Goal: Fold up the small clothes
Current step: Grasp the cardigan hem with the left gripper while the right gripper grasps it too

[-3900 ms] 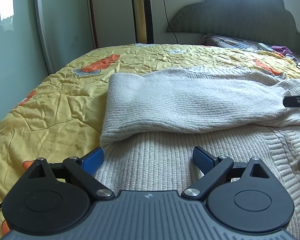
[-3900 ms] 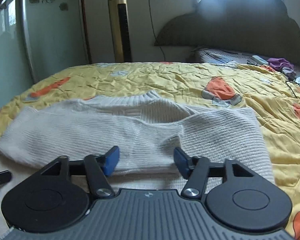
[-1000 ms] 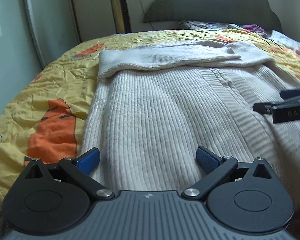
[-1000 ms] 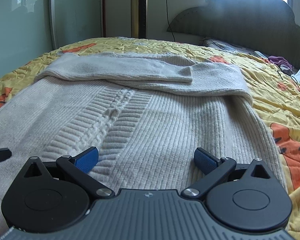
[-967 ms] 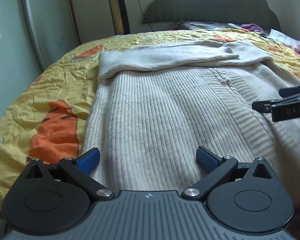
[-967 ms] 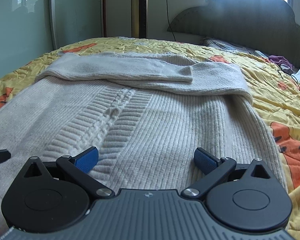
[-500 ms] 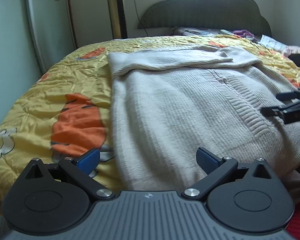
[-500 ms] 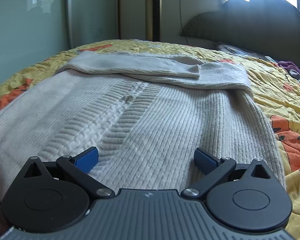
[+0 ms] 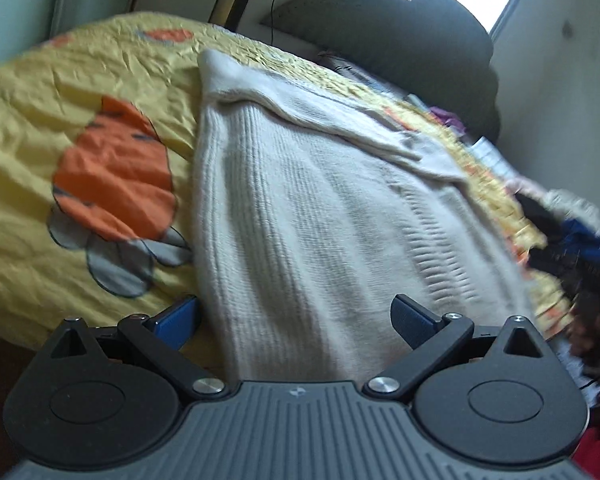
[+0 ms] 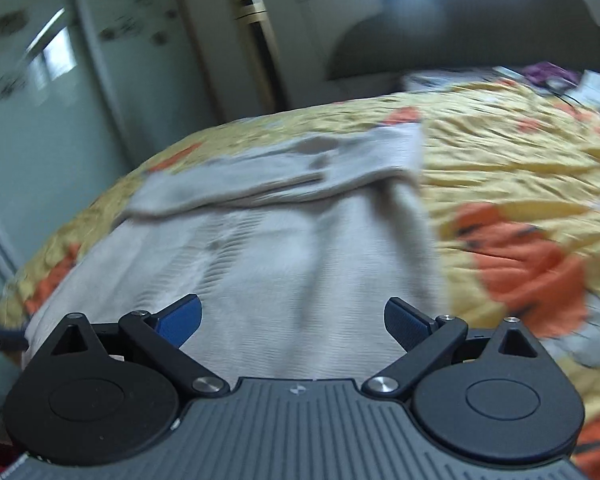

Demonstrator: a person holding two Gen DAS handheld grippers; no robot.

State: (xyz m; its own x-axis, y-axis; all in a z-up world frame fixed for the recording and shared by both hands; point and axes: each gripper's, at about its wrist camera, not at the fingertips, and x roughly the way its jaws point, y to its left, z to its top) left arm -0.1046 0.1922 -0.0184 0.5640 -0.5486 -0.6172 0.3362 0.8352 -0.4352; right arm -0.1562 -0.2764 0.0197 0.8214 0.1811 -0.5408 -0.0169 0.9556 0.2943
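- A yellow bedspread [image 9: 32,168], crinkled and quilted, printed with orange and grey shapes, covers the bed; a dark scalloped headboard [image 10: 480,36] rises at its far end.
- The cream sweater [image 9: 300,216] lies flat on the bedspread: chunky ribbed knit with a raised cable band down the middle, its sleeves folded across the far end.
- The left gripper [image 9: 296,316] has its blue-padded fingers spread wide over the sweater's near left edge, holding nothing.
- The right gripper [image 10: 292,316] gapes likewise over the near hem, empty.
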